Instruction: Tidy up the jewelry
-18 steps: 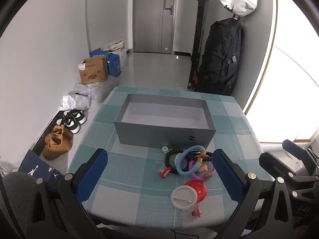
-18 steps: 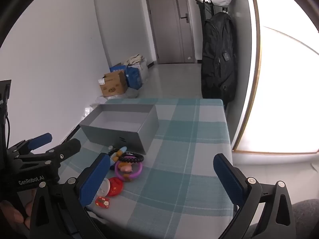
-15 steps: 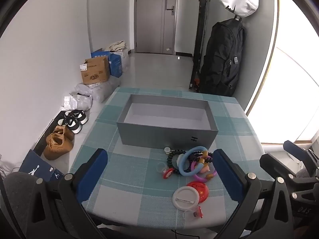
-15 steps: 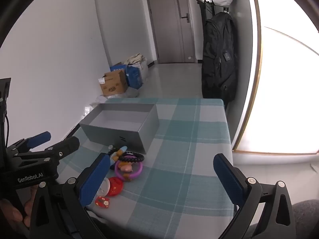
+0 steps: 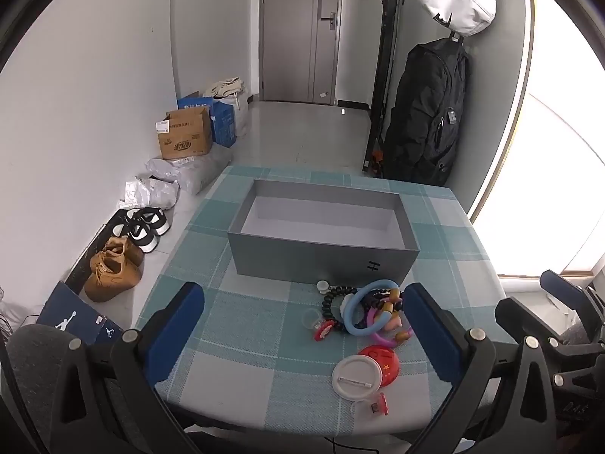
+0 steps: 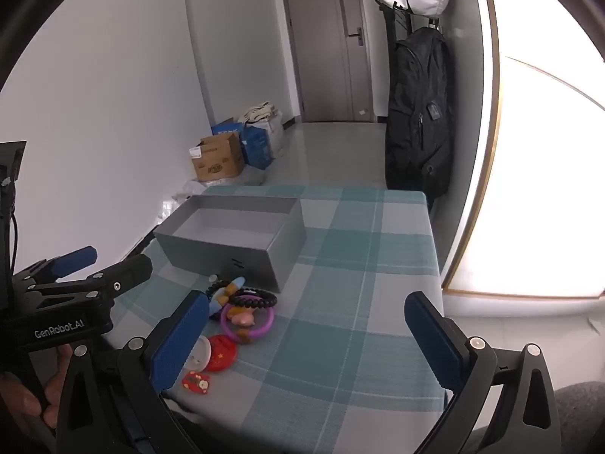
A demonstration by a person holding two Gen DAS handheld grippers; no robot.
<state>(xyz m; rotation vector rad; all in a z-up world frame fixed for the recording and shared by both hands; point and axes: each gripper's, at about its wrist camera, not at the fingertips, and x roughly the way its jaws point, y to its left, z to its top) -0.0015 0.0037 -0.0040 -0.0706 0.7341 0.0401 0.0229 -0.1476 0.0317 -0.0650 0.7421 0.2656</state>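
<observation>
On the checked tablecloth (image 5: 261, 344) ahead of me, going left to right, my left gripper (image 5: 304, 325) hangs over the near part of the table with its blue pads spread wide and nothing between them but bare cloth on the left side. Left of the table, past its edge, shoes (image 5: 113, 268) and a cardboard box (image 5: 184, 138) sit on the floor against the wall. The grey box (image 5: 321, 244) stands open-topped toward the far-middle of the table, its inside bare, with a strip of cloth free on every side. Just in front of its near wall lies the jewelry pile (image 5: 365, 312): a blue ring (image 5: 353, 308) leaning over a black bead bracelet (image 5: 329, 304) and a purple ring (image 5: 382, 335). Nearer me, a white disc (image 5: 355, 372) overlaps a red badge (image 5: 385, 357), and a small red clip (image 5: 379, 408) lies close to the table's near edge. Right of the pile, the cloth runs empty to the table's right edge by the bright window. My right gripper (image 6: 306, 335) is also opened wide, pinching nothing, hovering over that open stretch, with the pile beside its left pad.
</observation>
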